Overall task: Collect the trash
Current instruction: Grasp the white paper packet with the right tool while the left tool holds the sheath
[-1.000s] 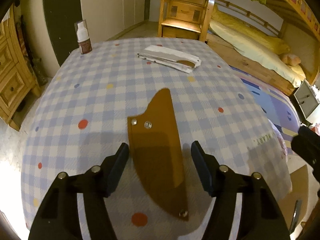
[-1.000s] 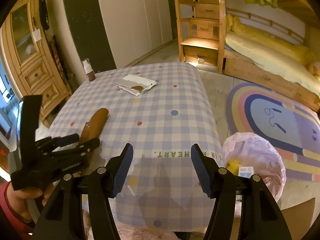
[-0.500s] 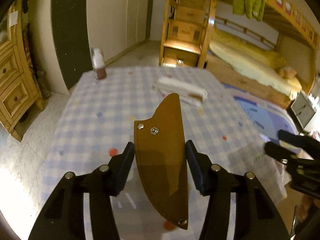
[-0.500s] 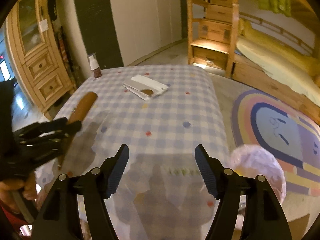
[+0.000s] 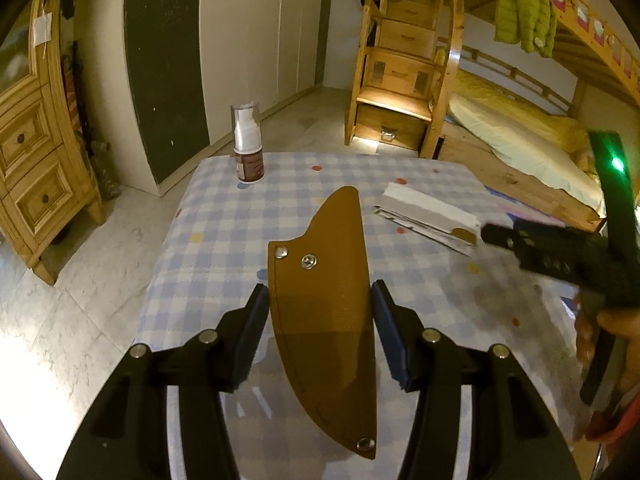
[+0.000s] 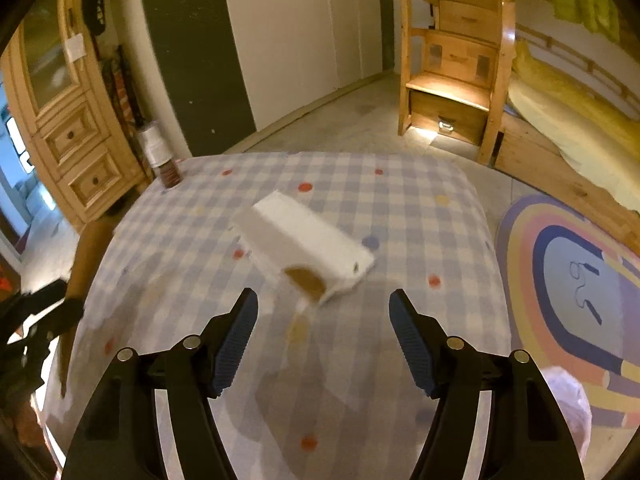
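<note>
The brown sheath (image 5: 324,312) stands clamped between the jaws of the left gripper (image 5: 318,322), raised above the checked tablecloth (image 5: 224,220). Ahead of the right gripper (image 6: 323,334), whose jaws are spread wide with nothing between them, a flattened white package (image 6: 308,248) lies mid-table. A pump bottle (image 5: 247,150) stands at the far left corner, and a pink trash bag (image 6: 570,404) shows on the floor at the right

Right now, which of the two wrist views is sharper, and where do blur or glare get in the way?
Left wrist view: sharper; the brown sheath between the left gripper fingers is crisp, the right gripper at the edge is smeared, and floor glare washes out the lower left. Right wrist view: motion-blurred; the white packet and the bottle are soft. Both views: warm, dim, fisheye-bent.
</note>
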Available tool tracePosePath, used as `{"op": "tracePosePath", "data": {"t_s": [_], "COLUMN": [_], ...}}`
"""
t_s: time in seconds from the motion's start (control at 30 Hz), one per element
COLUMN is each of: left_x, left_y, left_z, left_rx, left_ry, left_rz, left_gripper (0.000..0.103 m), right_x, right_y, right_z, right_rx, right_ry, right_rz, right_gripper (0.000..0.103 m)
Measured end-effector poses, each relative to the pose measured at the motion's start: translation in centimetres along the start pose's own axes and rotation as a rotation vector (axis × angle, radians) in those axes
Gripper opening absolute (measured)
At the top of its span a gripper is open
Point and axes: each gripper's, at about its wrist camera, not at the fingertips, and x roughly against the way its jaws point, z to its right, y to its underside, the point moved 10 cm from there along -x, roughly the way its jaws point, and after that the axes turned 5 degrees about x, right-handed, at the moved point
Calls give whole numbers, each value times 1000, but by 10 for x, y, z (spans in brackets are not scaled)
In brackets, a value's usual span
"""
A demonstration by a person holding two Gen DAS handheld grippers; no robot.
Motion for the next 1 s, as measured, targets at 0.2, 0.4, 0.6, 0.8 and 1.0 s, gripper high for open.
{"op": "tracePosePath", "data": {"t_s": [0.2,0.4,0.6,0.8,1.0], "left_x": [-20,-25,-21,-3,32], "left_y": [-1,4,10,22,25], "left_z": [-4,-7,-10,-8,7], "left_rx": [12,21,34,40,16], "left_ry": [9,12,11,8,26], "left_rz": [-28,-42,-48,-49,-7], "left_gripper": [51,51,51,51,51], "right_x": [-40,-59,-48,-17,50], "right_y": [-21,-20,-7,7,14], "right_z": [5,4,-13,-32,-34], "right_rx": [23,73,129,74,8], "right_ry": [26,-3,-34,-122,-113], "right_rz": [-32,-80,-73,-36,64], "right_gripper": [66,66,34,5,3]}}
